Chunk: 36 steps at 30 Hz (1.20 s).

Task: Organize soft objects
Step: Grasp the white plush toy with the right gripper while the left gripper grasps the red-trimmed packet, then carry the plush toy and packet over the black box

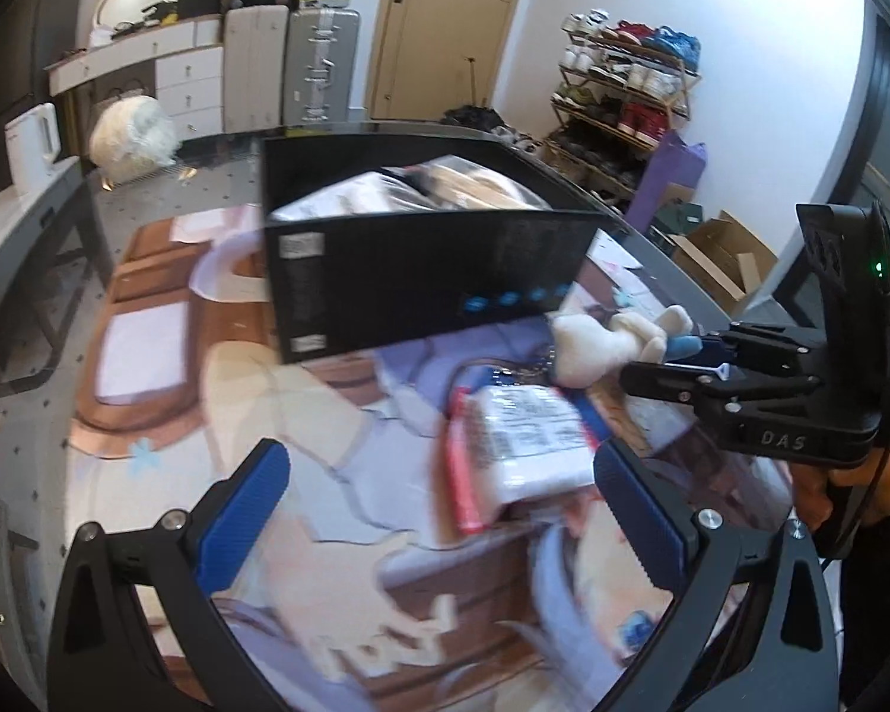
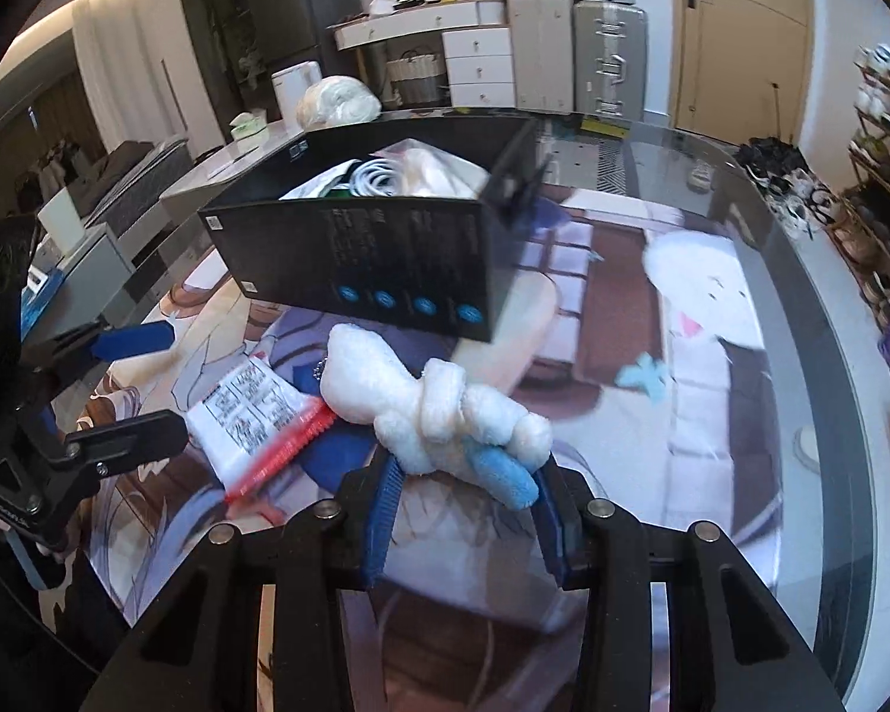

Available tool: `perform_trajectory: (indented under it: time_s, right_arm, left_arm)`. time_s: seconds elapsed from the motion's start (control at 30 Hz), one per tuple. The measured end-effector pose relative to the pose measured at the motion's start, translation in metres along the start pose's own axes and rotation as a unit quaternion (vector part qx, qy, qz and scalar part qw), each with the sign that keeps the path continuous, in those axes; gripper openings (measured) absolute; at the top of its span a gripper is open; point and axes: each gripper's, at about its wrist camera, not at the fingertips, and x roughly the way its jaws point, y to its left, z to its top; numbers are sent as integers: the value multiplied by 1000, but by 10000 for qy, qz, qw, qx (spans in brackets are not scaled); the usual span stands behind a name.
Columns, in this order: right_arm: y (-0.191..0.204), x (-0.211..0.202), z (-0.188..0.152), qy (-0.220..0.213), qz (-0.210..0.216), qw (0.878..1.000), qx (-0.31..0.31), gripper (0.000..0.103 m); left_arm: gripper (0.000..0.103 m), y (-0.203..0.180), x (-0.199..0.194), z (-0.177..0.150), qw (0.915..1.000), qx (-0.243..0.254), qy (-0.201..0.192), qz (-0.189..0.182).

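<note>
Right gripper (image 2: 466, 477) is pinching the plush toy (image 2: 439, 409), box (image 2: 374, 261) just ahead, so drop it in next. Left gripper (image 1: 439, 510) spread wide, empty, packet (image 1: 522, 439) in front.

Black open-topped cardboard box (image 2: 385, 255): set on the printed table mat (image 2: 652, 320), behind the other items; a coiled white cable (image 2: 374, 178) and bagged goods lie in it.
White plush toy with blue limb (image 2: 433, 409): in front of the box, clamped between the fingers of the right gripper (image 2: 466, 510).
White wrapped packet with red edge (image 2: 249, 409): on the mat, just left of the plush toy.
Left gripper (image 1: 439, 510): held over the mat, jaws apart, the packet ahead of its right finger.
</note>
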Motion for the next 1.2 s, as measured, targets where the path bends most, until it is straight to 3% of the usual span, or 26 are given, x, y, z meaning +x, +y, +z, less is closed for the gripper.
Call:
perform_trajectory:
  time_s: [0.53,0.63,0.7,0.8,1.2]
  right_arm:
    - [-11,-14,-18,2,-133,9999,82,41]
    - [-11,-14,-19,-13,-145,9998,115,41]
    - [-11,-14,-18,-23,-159,9998,110,41]
    - [-10,-14,-19,-15,-174,9998,93,40]
    - [-5,-23,-16,-146,-169,9997,57,40]
  left_arm:
    - [100,-39,33,5,9949,532,629,586]
    - [89,-40,35,5,9941,612,643,629]
    - [68,-43,33,5,9940,723,551,614]
    - [56,-36,29,6,9955,656,427,528]
    - [53,-17,1,5,9980,484,-18,407]
